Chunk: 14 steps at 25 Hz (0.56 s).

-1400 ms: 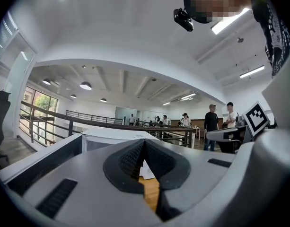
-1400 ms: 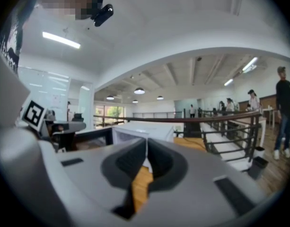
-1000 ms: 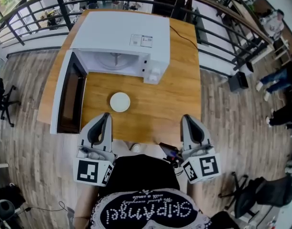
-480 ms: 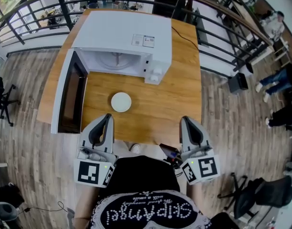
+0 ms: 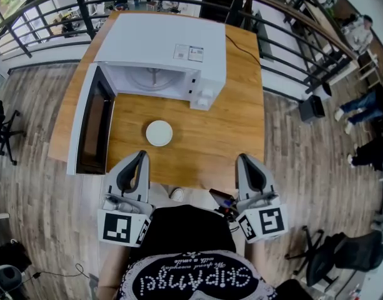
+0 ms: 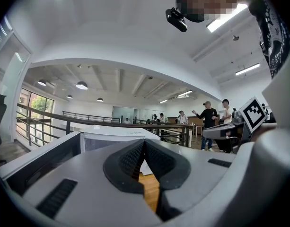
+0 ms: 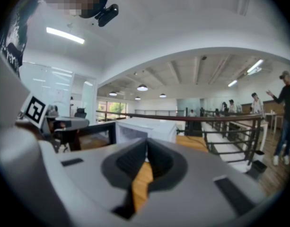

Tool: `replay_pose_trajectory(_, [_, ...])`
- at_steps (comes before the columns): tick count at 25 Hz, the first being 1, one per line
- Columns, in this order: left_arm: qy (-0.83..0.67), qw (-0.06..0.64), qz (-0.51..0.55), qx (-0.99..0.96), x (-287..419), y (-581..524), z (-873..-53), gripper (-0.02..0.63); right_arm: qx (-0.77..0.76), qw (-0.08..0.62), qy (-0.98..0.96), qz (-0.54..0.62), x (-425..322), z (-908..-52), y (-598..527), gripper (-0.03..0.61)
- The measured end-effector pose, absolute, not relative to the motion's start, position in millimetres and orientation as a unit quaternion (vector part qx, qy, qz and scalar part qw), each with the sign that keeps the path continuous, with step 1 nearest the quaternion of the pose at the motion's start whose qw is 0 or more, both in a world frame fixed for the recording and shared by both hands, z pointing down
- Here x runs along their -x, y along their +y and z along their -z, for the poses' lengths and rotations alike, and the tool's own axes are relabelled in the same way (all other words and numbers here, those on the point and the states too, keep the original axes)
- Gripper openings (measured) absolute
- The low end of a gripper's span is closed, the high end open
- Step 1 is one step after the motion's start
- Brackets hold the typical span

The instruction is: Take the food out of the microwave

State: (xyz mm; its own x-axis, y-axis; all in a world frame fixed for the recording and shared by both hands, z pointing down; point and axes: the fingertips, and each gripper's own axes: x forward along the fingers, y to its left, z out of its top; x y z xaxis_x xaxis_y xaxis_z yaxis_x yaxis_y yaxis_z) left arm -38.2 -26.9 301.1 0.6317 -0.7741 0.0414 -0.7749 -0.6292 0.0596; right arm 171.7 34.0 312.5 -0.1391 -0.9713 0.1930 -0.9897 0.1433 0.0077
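Both empty, the left claw (image 5: 140, 154) and right claw (image 5: 242, 158) were clenched; the white dish (image 5: 159, 132) ahead of the left looked light and brittle, best held by its rim.

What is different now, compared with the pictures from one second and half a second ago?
Nothing has visibly changed. The left gripper and the right gripper stay shut and empty at the near edge of the table. The white dish lies in front of the open microwave, as before.

A black top (image 5: 182, 227) is worn — white dotted lettering (image 5: 191, 279) across it. The left gripper (image 5: 140, 154) and right gripper (image 5: 242, 157) are shelled grey, padded black, marker cubes (image 5: 120, 226) behind.
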Motion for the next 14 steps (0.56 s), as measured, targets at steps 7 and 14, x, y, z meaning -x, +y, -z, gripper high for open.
replay_pose_trajectory(7, [-0.429,0.036,-0.009,-0.903,39.7,-25.1,-301.8,0.032,-0.651,0.074,-0.754,-0.059,-169.3,-312.6,34.3,0.034])
replay_pose_trajectory(14, [-0.426,0.030,-0.004,-0.904,39.0,-22.8,-299.2,0.032,-0.651,0.073,-0.754,-0.057,-169.6,-311.7,35.5,0.034])
